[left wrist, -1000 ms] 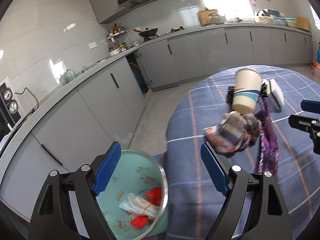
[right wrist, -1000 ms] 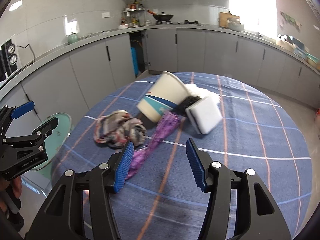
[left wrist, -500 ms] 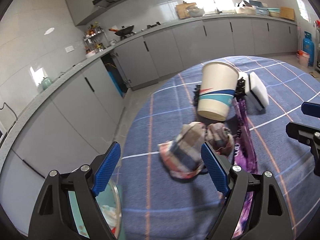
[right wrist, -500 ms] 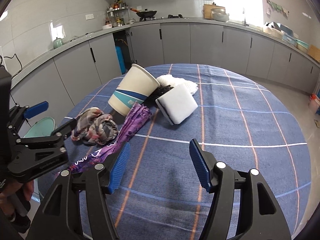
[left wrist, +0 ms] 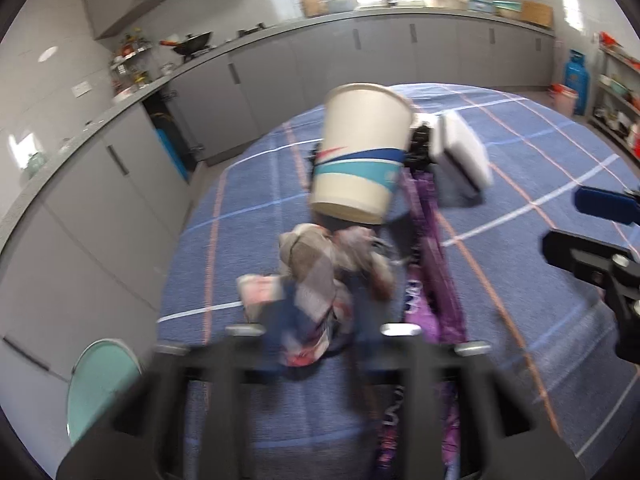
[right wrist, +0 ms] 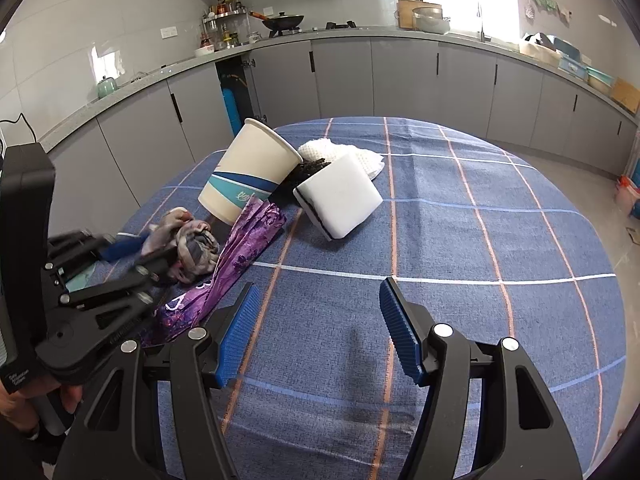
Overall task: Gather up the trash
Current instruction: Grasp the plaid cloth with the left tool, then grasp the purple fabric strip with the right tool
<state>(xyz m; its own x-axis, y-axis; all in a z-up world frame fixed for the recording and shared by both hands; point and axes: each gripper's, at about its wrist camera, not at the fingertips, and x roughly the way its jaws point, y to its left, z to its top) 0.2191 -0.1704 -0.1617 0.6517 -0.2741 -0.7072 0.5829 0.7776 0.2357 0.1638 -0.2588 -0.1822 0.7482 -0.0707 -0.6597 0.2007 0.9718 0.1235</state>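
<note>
Round table in blue checked cloth (right wrist: 460, 240) carries most of the trash: tipped white paper cup (right wrist: 252, 172) at ten o'clock, white sponge block (right wrist: 340, 200), purple wrapper (right wrist: 240, 256). Left gripper (left wrist: 308, 328) has just snapped shut on the crumpled plaid rag (left wrist: 316, 280); right gripper (right wrist: 320, 328) hangs apart, empty. Teal bin (left wrist: 100, 380) waits at seven o'clock.

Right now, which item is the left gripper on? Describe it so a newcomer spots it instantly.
On the round table with the blue plaid cloth, look at the cluttered left side, below the tipped white paper cup. The left gripper has just closed on the crumpled plaid rag, the only soft, bunched item, lying beside the flat purple foil wrapper.
</note>
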